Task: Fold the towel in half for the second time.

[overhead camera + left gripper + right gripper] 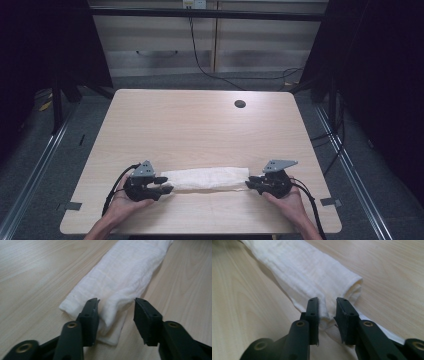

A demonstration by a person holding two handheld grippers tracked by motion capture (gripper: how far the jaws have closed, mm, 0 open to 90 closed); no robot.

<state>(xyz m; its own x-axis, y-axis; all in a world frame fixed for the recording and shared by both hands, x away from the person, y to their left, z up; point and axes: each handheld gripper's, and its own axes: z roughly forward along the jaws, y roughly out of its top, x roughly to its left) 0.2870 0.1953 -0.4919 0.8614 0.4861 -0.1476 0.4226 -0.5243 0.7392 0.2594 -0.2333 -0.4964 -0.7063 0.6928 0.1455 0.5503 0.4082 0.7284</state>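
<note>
Both pairs of black jaws are standing apart around the ends of the folded white cloth [205, 179]. I am holding my left gripper [116, 315] wide, its pads off the fabric, with the cloth's corner lying between them and stretching away ahead. My right gripper [327, 312] is gaping more narrowly, a pinch of cloth edge between its pads but not squeezed, as far as I can tell. I judge I am letting go after a fold across the wooden table [200, 115]. Next I am needing a clean backing-off without dragging the edges.
</note>
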